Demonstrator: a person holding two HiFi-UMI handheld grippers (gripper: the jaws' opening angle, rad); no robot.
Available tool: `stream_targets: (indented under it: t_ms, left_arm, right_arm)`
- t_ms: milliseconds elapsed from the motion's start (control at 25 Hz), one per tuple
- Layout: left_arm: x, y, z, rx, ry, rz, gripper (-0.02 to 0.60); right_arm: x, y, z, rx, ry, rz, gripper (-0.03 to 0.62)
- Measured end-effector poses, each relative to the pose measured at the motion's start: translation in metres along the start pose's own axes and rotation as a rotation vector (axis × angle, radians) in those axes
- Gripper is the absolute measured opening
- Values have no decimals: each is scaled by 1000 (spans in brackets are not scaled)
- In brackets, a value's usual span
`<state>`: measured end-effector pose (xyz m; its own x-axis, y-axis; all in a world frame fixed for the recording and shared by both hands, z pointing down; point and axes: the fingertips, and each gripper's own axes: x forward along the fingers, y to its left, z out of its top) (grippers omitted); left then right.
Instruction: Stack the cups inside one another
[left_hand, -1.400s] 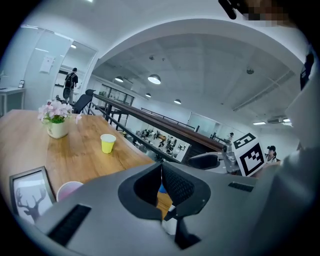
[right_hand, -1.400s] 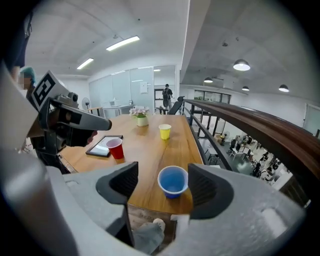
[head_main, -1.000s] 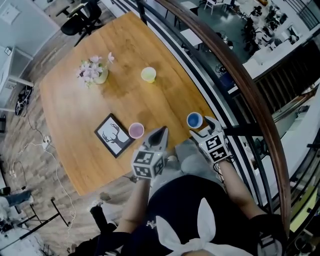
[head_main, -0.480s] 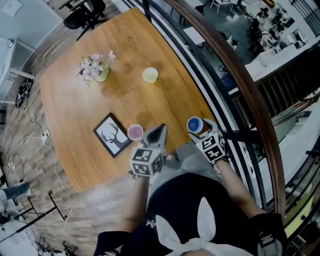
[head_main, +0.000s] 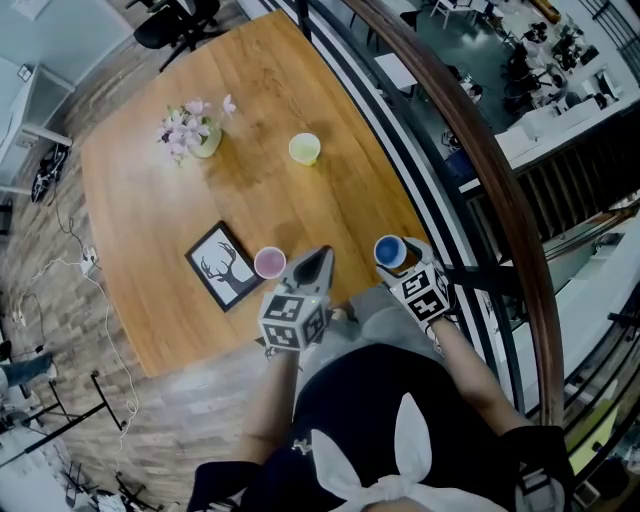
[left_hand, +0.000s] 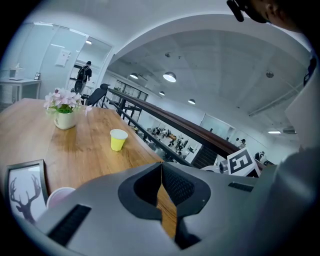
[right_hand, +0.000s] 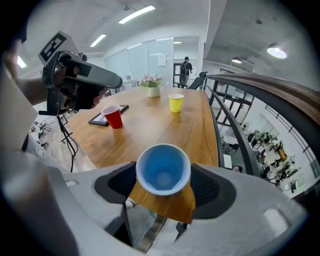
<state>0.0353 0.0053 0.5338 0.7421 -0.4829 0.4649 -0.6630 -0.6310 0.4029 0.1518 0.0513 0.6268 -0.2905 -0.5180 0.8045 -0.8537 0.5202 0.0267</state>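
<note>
A blue cup sits upright between the jaws of my right gripper, which is shut on it over the table's near corner; the blue cup shows the same way in the head view. My left gripper is shut and empty, its tip just right of the red cup. That red cup stands next to a picture frame. A yellow cup stands alone farther up the table, and the left gripper view has the yellow cup ahead.
A pot of pink flowers stands at the far left of the wooden table. A curved wooden handrail with dark bars runs along the table's right edge, with a drop to a lower floor beyond. Cables lie on the floor at left.
The head view has shifted slightly; both grippers and all the cups keep their places.
</note>
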Motion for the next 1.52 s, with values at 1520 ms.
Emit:
stream_targets:
  t_ms: [1520]
  left_arm:
    - [-16,27,12,-45,-61,130,20]
  right_arm:
    - [-12,-44,130,-156,-238,33,330]
